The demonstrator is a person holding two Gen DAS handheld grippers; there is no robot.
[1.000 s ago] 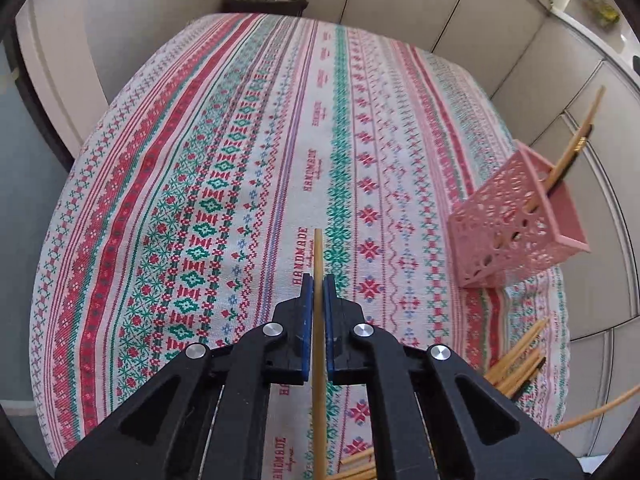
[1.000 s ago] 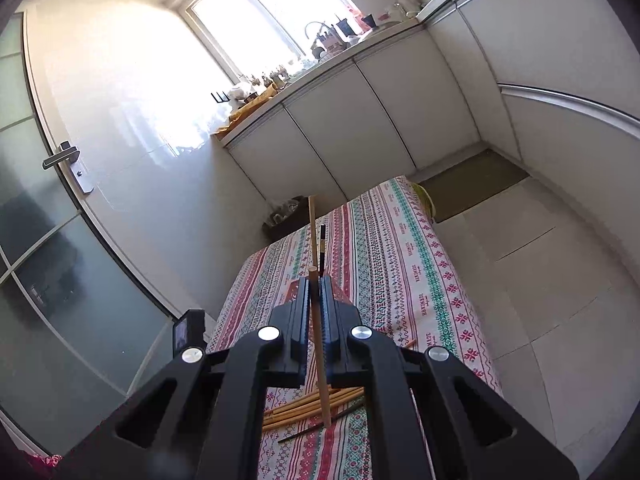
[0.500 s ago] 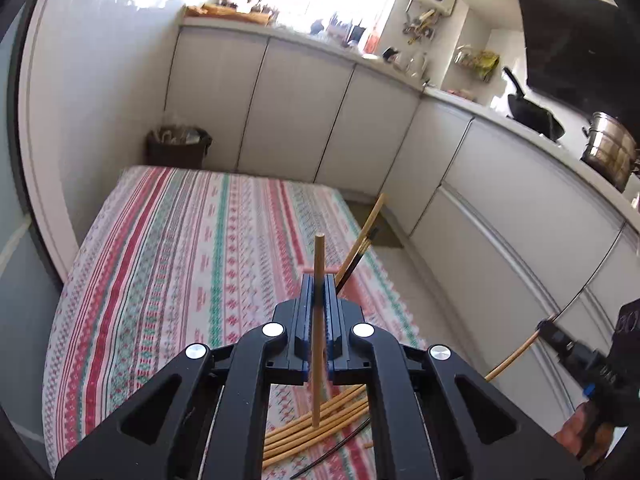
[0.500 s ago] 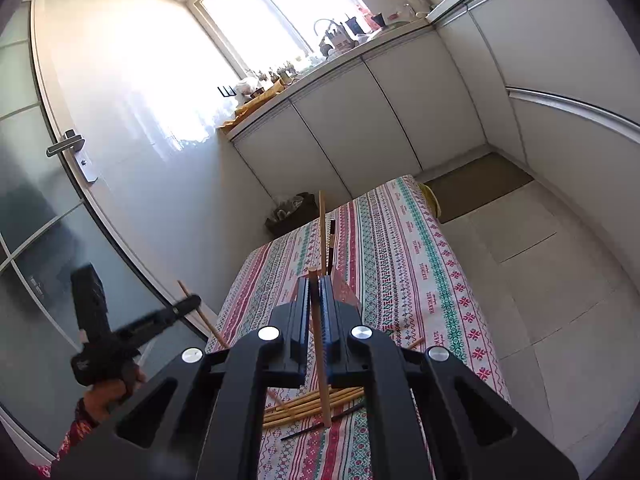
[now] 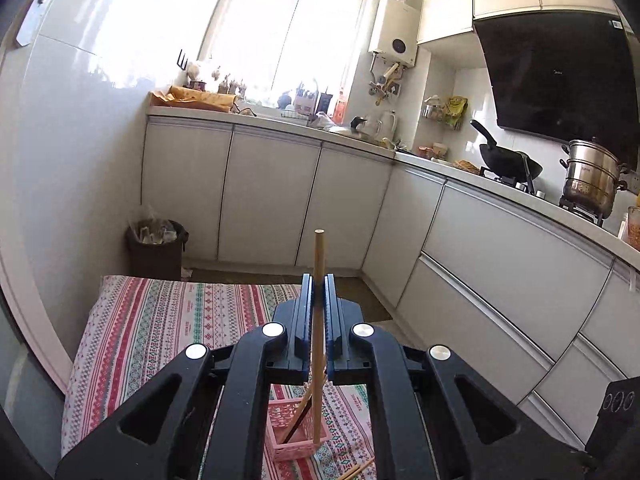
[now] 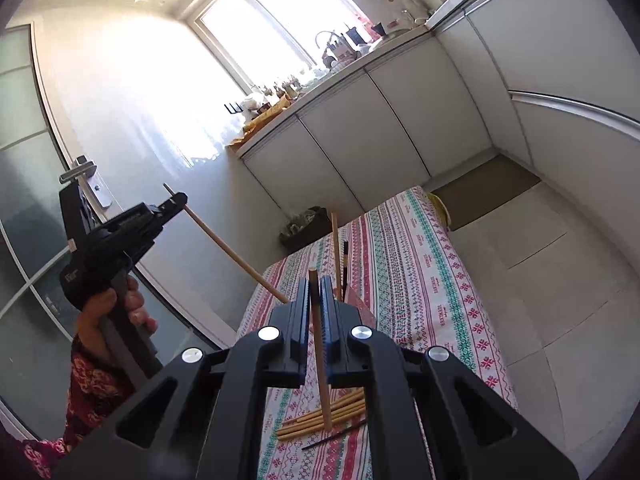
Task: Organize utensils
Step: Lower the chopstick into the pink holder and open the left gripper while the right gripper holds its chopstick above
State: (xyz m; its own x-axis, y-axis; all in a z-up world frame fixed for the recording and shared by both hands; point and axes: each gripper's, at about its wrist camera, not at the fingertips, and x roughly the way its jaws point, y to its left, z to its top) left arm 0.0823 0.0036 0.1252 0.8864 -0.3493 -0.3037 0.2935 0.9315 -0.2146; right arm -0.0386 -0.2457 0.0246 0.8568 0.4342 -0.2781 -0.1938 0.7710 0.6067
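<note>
Each hand-held gripper, left (image 5: pixel 318 312) and right (image 6: pixel 319 308), is clamped on one chopstick (image 5: pixel 319 320); tilted, either could miss the pink holder (image 5: pixel 298 432) and fall

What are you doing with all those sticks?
A person is tidying chopsticks. Each hand holds a gripper, and the left gripper and the right gripper are each shut on one wooden chopstick. The pink basket on the striped tablecloth already holds two. More loose chopsticks lie on the cloth, not yet put away.
</note>
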